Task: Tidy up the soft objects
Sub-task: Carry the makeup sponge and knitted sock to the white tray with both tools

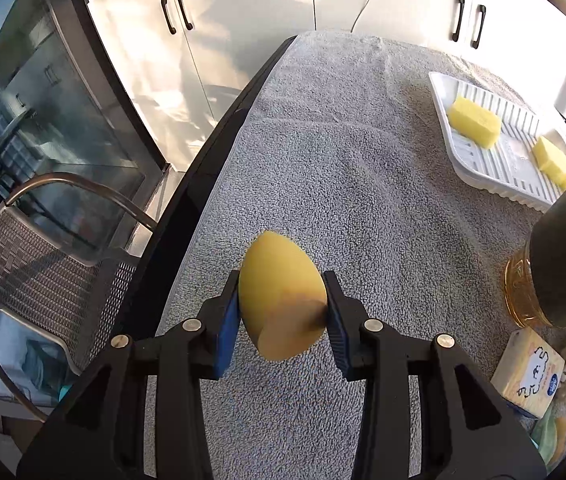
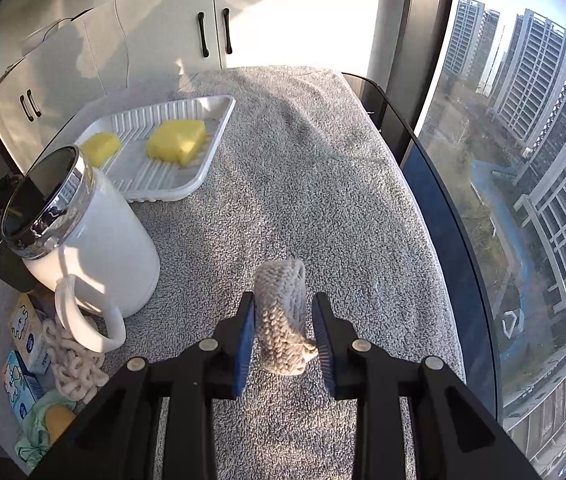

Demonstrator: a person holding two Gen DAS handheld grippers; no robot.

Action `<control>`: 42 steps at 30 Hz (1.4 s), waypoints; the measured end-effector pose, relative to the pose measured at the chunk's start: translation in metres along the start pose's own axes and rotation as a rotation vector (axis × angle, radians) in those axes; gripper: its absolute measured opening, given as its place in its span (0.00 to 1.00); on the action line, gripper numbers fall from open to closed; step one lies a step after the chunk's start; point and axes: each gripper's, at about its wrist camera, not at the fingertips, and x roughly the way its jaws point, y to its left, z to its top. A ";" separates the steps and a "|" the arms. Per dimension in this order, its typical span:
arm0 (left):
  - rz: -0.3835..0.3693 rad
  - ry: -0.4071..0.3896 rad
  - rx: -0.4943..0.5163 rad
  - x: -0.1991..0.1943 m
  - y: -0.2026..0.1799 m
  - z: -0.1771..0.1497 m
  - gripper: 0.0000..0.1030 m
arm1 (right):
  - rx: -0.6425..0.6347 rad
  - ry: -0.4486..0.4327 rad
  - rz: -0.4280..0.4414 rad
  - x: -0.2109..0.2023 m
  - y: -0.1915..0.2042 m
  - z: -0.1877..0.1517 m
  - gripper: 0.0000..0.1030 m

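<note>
Over by the left edge of the tabletop (image 1: 323, 168), which is covered in a grey towel, the left tool (image 1: 283, 308) is clamped on a yellow egg-shaped sponge (image 1: 281, 300), its blue pads pressing both sides and lifting it clear of the cloth. Further right stands an amber jar (image 1: 531, 292) with a dark lid, and below it a small cream carton (image 1: 527, 376) printed with a cartoon animal, lying beside a knotted cream rope (image 2: 73, 364). Beyond the jar sits a white ribbed tray (image 2: 151, 184) holding two yellow sponges: a smaller rounded one (image 2: 101, 148) and a larger block (image 2: 177, 140), apart from each other. A white mug (image 2: 95, 252) with a chrome rim stands just in front of the tray. Next along, the right tool (image 2: 281, 328) grips a beige knitted roll (image 2: 281, 316) between its pads, held upright above the towel. Past the tabletop's right edge is a tall window looking down on apartment towers.
</note>
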 end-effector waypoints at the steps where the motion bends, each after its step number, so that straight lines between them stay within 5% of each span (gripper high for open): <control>1: 0.004 -0.005 0.005 0.003 0.000 0.005 0.35 | 0.000 0.000 0.000 0.003 0.000 0.005 0.30; 19: 0.031 -0.082 0.026 0.046 -0.016 0.099 0.35 | 0.004 0.009 -0.002 0.065 0.006 0.087 0.30; 34: -0.149 -0.126 0.237 0.036 -0.108 0.137 0.35 | -0.066 -0.037 0.057 0.079 0.052 0.157 0.30; 42: -0.336 -0.016 0.356 0.044 -0.158 0.139 0.35 | -0.159 -0.021 0.095 0.097 0.096 0.184 0.30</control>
